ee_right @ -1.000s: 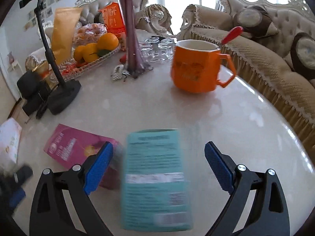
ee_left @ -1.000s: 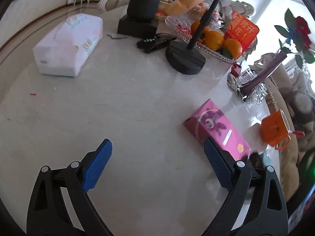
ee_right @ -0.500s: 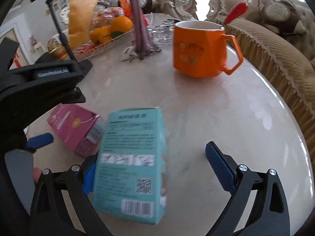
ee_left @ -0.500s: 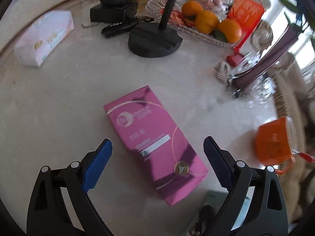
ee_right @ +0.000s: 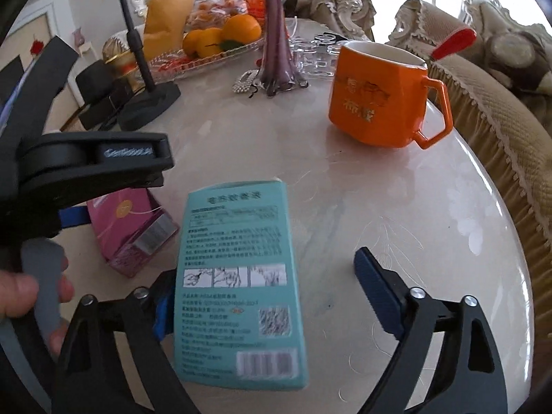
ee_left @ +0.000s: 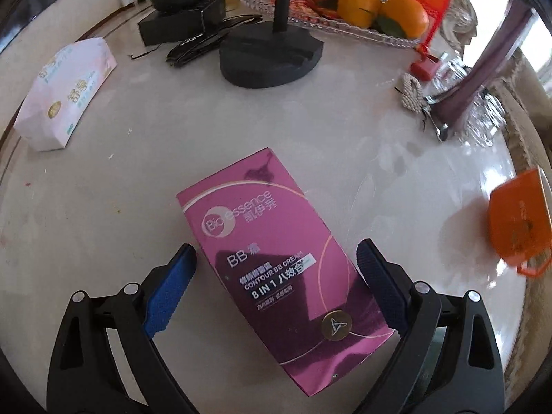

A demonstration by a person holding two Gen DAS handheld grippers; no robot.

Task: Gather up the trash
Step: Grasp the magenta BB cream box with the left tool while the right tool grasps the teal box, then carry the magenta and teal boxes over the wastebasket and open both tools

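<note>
A pink BB cream box lies flat on the marble table. My left gripper is open, its jaws either side of the box's near half, not touching it. A teal box lies on the table between the jaws of my open right gripper; its left edge is against the left finger, and the right finger stands well clear. The pink box and the left gripper's body show at the left of the right wrist view.
An orange mug with a red spoon, a purple vase, a black stand, a glass tray of oranges, a tissue pack and small glasses crowd the far table. A sofa borders the right edge.
My left gripper has swung right and closed in on the pink box, which now sits between its jaws. My right gripper has advanced over the teal box. Both stay open.
</note>
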